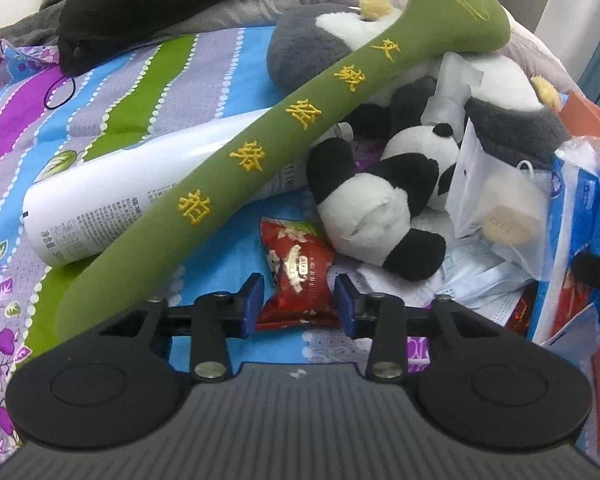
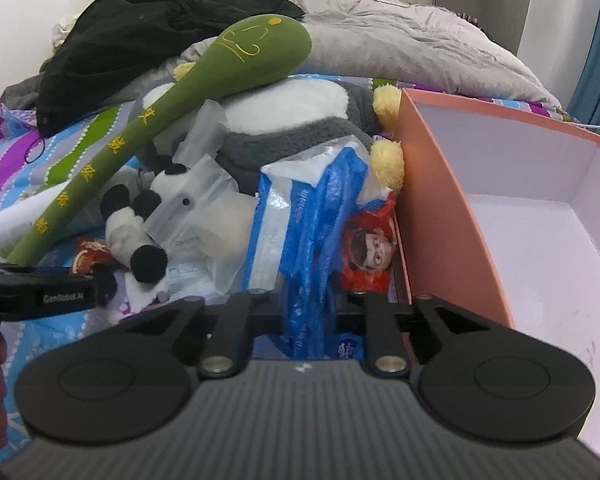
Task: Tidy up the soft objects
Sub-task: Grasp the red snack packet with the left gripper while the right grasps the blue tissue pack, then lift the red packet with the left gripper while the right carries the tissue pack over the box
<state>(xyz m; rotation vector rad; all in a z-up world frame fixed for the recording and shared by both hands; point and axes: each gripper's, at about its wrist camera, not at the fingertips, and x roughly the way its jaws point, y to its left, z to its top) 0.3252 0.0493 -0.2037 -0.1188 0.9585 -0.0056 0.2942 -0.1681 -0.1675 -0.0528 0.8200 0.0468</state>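
I had both grippers down in the pile on the striped bedsheet [image 1: 112,92], and the step in hand, as I judged it, was getting a firm hold before lifting anything toward the pink box [image 2: 452,208]. The left gripper [image 1: 299,304] had its blue pads [image 1: 253,300] partly closed around the red snack packet [image 1: 296,276], touching or all but touching its crinkled sides; I could not tell whether they truly pressed it. The right gripper [image 2: 308,312] had its jaws drawn nearly together on a fold of the blue plastic bag [image 2: 312,216], though its fingertips were hidden behind the plastic. To do this well I reckoned each grip should take only its own item, since the green plush bat [image 1: 284,128] lay across the white bottle [image 1: 112,204] just beside the packet, and the panda toy [image 1: 380,200] rested against it. The open room lay inside the box, empty, at the right; its near wall stood just beside the bag, so a lift would need to clear that edge first
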